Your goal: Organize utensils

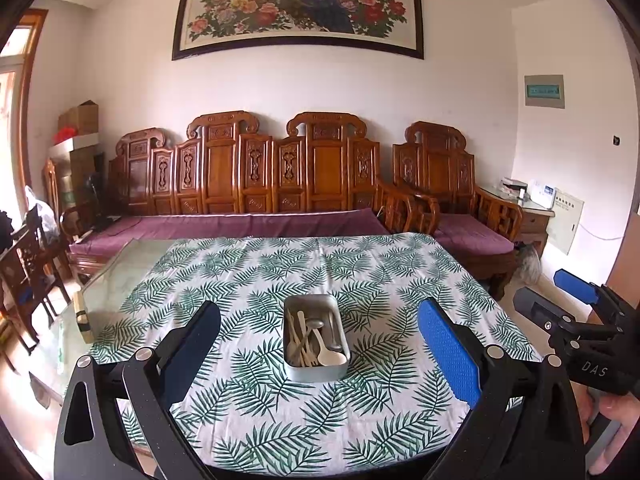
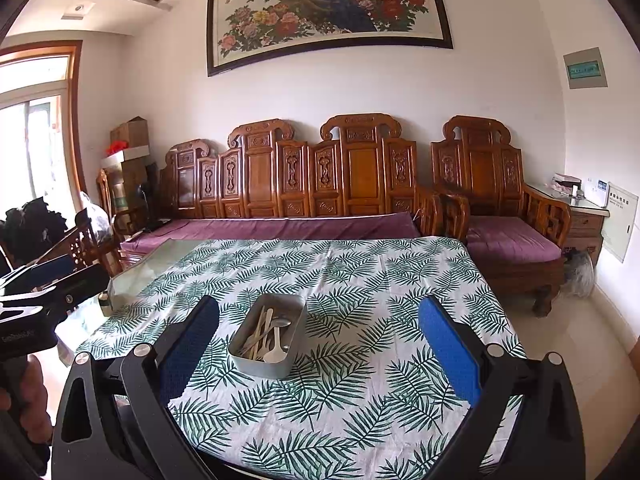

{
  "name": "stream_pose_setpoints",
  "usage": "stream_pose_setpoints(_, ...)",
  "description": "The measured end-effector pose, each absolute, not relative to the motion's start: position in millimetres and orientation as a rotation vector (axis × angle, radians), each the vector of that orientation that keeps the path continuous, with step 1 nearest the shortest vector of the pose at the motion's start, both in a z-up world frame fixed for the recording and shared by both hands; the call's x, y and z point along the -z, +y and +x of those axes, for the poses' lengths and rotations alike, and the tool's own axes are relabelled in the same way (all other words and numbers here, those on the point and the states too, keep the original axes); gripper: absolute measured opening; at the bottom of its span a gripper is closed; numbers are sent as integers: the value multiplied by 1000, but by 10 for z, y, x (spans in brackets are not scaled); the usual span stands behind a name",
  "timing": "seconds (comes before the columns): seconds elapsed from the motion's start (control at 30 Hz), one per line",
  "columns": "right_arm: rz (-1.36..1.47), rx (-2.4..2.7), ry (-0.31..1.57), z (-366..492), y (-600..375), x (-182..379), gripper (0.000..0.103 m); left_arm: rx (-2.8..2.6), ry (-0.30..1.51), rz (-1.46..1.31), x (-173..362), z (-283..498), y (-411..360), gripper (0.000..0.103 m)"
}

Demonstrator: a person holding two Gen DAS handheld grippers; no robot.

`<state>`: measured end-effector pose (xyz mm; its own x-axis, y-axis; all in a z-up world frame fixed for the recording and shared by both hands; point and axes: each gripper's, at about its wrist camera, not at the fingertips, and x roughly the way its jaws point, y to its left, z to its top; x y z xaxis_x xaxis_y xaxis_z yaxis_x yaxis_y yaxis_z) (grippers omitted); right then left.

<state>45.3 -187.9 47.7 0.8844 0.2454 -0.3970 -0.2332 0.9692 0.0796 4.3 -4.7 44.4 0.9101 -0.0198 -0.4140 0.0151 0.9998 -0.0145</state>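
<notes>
Both tools, left tool (image 1: pixel 318 354) and right tool (image 2: pixel 318 354), hover spread wide apart above the rectangular metal tray (image 1: pixel 294 368) of pale spoons (image 1: pixel 330 354) on the leaf-print worktop (image 1: pixel 360 280).

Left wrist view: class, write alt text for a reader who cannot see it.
A metal tray of pale spoons and utensils sits on a leaf-print tablecloth, framed by the open left claw. A carved wooden sofa stands behind.

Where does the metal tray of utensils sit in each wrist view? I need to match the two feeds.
Left wrist view: metal tray is just below centre, midway between the open fingers, long side running away from the camera.
Right wrist view: metal tray is left of centre, nearer the left finger, angled.
Shared landmark: the peacock painting on the back wall.
</notes>
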Motion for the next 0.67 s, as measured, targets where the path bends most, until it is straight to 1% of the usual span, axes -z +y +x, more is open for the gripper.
stream_pose_setpoints(0.67, 32, -253, 418, 430, -1837, -465, 100, 17, 427, -14, -468, 42, -27, 95)
